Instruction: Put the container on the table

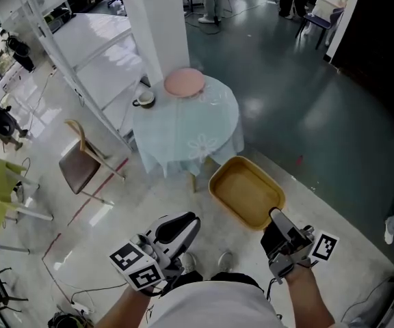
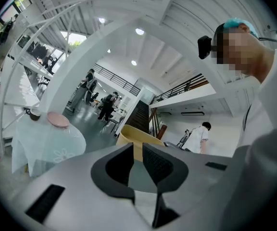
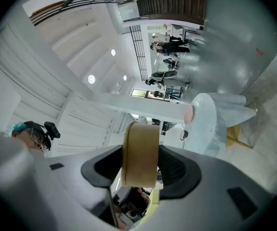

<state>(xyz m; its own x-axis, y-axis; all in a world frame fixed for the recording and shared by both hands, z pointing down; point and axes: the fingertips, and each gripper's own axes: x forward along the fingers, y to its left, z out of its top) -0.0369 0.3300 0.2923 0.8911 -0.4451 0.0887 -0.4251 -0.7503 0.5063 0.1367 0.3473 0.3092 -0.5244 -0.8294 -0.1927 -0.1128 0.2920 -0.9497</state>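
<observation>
**Container held off the floor, short of the table**

The yellow container (image 1: 245, 191) is in your right gripper (image 1: 279, 225), whose jaws are clamped wide on its near wall. The tray hangs above the pale floor (image 1: 320, 251), just in front of the round table (image 1: 183, 132) and not touching it. Its inside is bare. In the right gripper view only a tan band of its wall (image 3: 139, 153) shows between the pads; the rest is out of that frame.

Your left gripper (image 1: 183, 225) holds nothing, and its jaws stand with only a slim gap between them.

The table wears a light blue cloth. On its far side lie a round pink plate (image 1: 184, 82) and, at the left edge, a small cup (image 1: 144, 100) whose contents are too small to make out.

A wooden chair (image 1: 81, 162) stands left of the table, and a white column (image 1: 159, 19) and white shelving (image 1: 94, 53) rise behind it. The floor beyond is dark green-grey. People stand at the far end, cut off by the top edge.
</observation>
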